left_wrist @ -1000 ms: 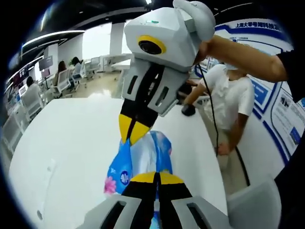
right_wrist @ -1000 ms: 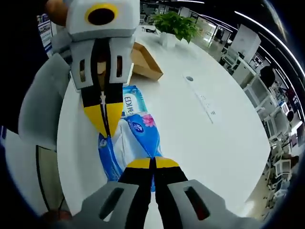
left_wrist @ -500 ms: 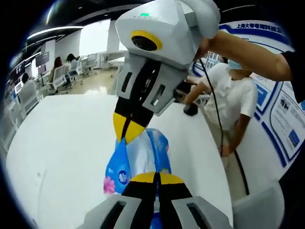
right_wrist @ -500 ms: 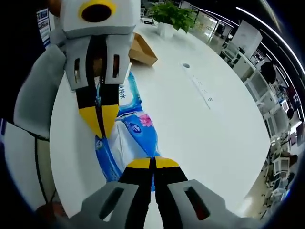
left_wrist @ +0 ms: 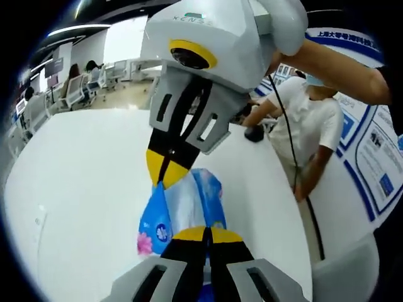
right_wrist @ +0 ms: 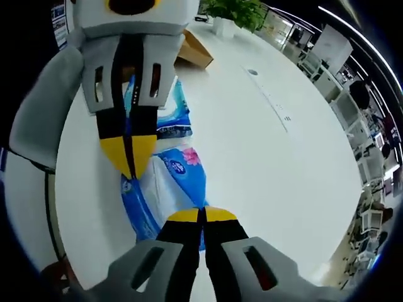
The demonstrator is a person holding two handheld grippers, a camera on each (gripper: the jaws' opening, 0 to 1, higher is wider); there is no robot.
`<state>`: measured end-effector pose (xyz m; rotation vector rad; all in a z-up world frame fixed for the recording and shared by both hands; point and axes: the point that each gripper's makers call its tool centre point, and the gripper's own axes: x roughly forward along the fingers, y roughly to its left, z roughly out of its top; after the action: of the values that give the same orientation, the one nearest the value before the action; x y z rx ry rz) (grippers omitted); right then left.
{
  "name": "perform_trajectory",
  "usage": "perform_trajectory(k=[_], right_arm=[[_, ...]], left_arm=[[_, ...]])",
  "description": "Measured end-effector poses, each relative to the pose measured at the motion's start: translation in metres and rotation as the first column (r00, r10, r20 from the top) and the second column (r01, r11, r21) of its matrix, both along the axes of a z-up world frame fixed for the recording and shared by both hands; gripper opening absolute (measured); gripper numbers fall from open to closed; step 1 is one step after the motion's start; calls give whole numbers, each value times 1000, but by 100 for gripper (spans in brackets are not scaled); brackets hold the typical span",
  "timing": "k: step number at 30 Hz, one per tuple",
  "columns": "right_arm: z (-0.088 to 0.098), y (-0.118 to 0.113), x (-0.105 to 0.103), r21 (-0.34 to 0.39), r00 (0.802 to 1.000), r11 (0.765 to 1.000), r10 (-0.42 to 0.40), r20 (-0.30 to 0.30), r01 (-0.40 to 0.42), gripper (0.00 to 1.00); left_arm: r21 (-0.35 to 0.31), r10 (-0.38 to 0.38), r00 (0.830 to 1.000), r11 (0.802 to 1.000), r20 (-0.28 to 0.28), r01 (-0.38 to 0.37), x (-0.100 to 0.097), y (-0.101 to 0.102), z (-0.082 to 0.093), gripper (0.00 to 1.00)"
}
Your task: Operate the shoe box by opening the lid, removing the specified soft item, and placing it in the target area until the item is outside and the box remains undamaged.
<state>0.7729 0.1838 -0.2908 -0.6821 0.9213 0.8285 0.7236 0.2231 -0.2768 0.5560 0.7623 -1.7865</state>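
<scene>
Cardboard first: one brown open-topped shoe box sits at the upper middle of the right gripper view, on the white round table, and what lies inside it cannot be told from here. One soft blue-and-white plastic tissue pack with a pink flower print is out of the box and stretched between the two claws, over the table. In the left gripper view the left gripper rises from the bottom centre, its yellow-tipped black jaws pressed together on the near end of the pack, while the right gripper comes down from the upper middle and pinches the far end with its own jaws closed. Swing to the right gripper view and it mirrors: the right gripper's jaws at the bottom centre clamp the pack's near edge, the left gripper hangs from the upper left and bites the pack at centre left. So two grippers, one pack, one box. One green potted plant stands at the top edge just beyond the box. One person in a white shirt stands at the right of the left gripper view, beside the table.
</scene>
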Motion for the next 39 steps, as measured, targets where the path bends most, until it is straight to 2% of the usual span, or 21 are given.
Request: perform_trajectory(k=[9, 18, 30, 39], right_arm=[[-13, 0, 3, -15, 1000, 1000, 7, -2, -7, 0], [-14, 0, 5, -23, 1000, 1000, 5, 8, -5, 2], [-11, -1, 2, -44, 1000, 999, -13, 16, 14, 12], [7, -2, -5, -28, 997, 997, -67, 42, 68, 19]], left_arm=[[15, 21, 1000, 1000, -22, -21, -3, 4, -11, 0], [10, 35, 999, 999, -19, -35, -1, 4, -13, 0], [-1, 17, 999, 1000, 37, -17, 1, 13, -7, 8], [-36, 50, 997, 998, 57, -48, 6, 23, 9, 15]])
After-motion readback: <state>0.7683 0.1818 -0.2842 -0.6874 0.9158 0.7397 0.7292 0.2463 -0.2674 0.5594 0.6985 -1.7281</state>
